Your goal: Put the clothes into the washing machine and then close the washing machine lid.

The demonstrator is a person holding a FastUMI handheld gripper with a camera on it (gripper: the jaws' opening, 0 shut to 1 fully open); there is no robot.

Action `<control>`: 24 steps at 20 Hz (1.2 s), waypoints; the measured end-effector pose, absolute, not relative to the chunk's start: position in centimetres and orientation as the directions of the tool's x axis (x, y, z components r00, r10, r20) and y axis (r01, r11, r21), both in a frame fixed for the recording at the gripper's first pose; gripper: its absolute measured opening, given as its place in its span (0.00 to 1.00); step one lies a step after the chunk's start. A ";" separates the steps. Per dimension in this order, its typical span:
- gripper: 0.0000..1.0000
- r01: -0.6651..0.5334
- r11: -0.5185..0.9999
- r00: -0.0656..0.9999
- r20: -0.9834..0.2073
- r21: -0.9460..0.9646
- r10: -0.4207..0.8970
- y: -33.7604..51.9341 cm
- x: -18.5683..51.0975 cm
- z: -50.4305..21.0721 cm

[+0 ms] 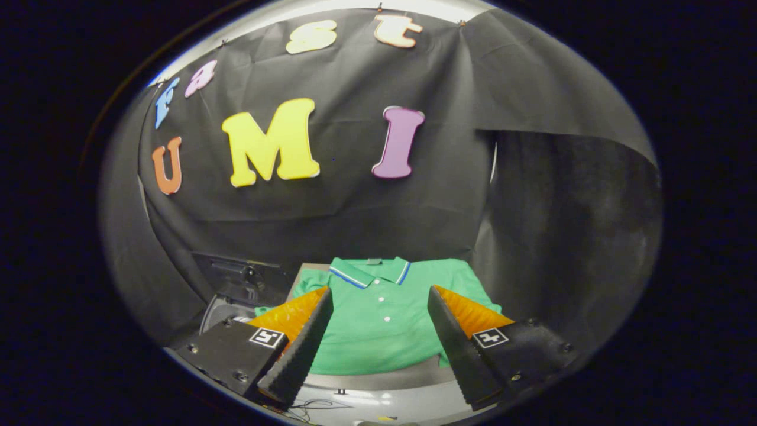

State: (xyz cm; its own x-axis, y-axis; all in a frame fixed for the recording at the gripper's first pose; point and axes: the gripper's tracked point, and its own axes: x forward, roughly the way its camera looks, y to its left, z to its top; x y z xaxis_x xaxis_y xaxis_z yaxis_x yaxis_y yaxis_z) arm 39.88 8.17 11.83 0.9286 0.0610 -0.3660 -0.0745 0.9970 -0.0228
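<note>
Green polo shirt (378,319) lies flat on bench (378,374), collar away. Tongs (378,299) spread wide above it, empty, lined up for grab. Washing machine (233,296) left of shirt, lid up.

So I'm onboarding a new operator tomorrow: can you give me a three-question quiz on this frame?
1. True or false: the gripper is shut on the green polo shirt.
2. Where does the shirt lie relative to the fingers? A) beyond and between them B) behind them
3. Fill in: the shirt's collar trim is ____ and white.

Key: 1 false, the fingers stand apart; 2 A; 3 blue.
</note>
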 end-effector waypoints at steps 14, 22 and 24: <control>0.99 -0.025 0.999 0.723 -0.691 -0.040 -0.010 7.3 48.4 1.1; 0.89 -0.079 0.995 0.661 -0.750 -0.053 0.012 7.6 47.5 0.9; 0.87 -0.082 0.995 0.642 -0.766 -0.060 0.007 7.7 47.5 0.9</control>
State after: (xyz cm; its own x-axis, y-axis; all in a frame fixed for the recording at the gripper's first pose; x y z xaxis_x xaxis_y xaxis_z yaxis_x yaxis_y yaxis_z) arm 47.50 7.68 0.91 0.6423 0.0066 -0.7664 -0.0818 0.9948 -0.0600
